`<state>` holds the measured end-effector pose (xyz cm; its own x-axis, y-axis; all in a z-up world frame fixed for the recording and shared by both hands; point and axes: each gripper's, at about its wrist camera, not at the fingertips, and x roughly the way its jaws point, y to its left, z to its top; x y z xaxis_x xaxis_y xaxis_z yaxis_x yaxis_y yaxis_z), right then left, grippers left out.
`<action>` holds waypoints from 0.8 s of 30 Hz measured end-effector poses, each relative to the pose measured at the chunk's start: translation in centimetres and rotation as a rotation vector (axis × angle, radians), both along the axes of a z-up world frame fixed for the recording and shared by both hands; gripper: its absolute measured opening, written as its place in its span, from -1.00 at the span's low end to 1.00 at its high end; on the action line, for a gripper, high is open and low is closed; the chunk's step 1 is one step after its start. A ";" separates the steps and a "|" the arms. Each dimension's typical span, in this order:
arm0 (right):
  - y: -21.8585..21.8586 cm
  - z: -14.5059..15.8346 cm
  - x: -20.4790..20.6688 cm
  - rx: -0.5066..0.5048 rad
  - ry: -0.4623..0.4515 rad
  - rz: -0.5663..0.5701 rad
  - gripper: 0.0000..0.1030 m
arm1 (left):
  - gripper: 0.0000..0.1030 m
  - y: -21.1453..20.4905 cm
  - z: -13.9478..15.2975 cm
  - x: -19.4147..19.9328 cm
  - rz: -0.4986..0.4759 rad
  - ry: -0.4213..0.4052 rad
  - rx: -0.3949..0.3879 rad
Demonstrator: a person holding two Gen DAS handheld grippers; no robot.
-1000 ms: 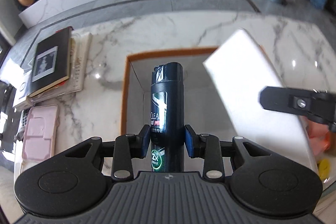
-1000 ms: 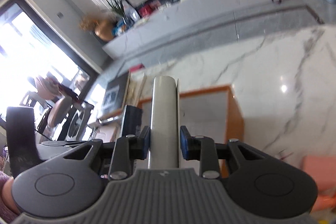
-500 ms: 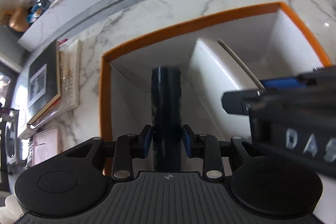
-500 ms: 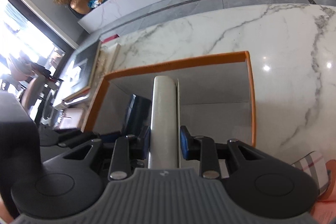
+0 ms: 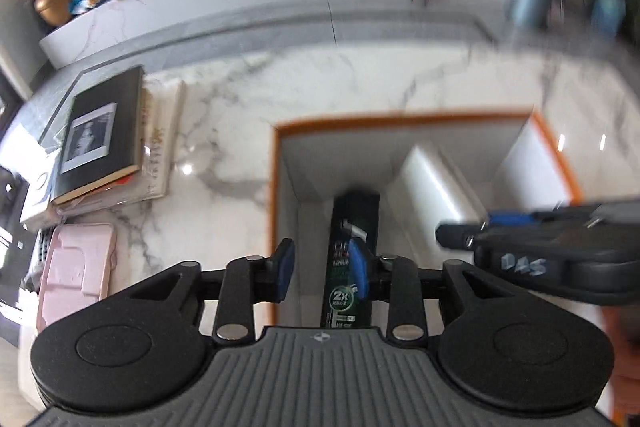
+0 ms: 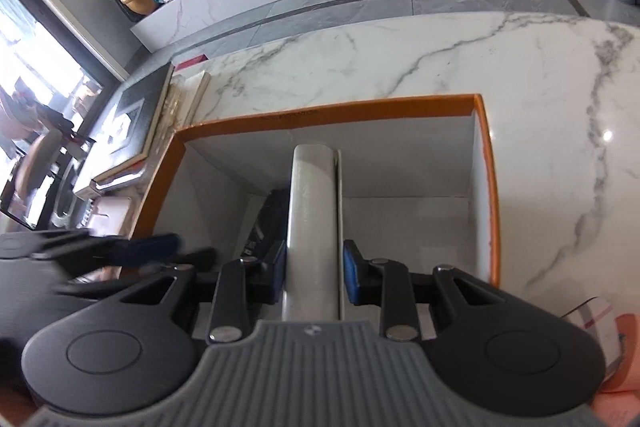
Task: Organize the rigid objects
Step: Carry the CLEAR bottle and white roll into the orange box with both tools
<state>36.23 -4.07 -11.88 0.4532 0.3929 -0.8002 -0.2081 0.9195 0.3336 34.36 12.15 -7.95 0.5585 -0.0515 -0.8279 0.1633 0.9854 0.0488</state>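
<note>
The left gripper [image 5: 320, 271] has released the shampoo bottle [image 5: 352, 259], now inside the orange-rimmed box [image 6: 486, 187]; fingers spread wide. The right gripper [image 6: 315, 273] clamps the white case [image 6: 314, 227]: rigid, smooth, probably slippery; grip mid-body.

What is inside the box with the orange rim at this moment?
Inside the box lie a dark shampoo bottle and, beside it, a white flat case, which sits between the right tongs. The case and tongs cover part of the box floor.
</note>
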 end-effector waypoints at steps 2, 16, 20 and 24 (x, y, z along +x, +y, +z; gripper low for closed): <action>0.3 0.0 -0.4 -0.047 -0.009 0.004 -0.42 | -0.13 1.2 0.9 -0.8 0.023 -0.033 -0.062; 5.8 -1.3 -1.3 -0.479 -0.149 0.060 -0.42 | -0.50 4.4 -0.7 -2.3 0.135 0.063 -0.177; 5.4 -1.6 -0.7 -0.369 -0.060 0.079 -0.40 | -0.53 4.5 -0.7 -2.7 0.129 0.055 -0.186; 3.8 -0.6 -0.4 -0.221 -0.020 0.070 -0.32 | -0.53 4.6 -0.9 -2.8 0.135 0.052 -0.199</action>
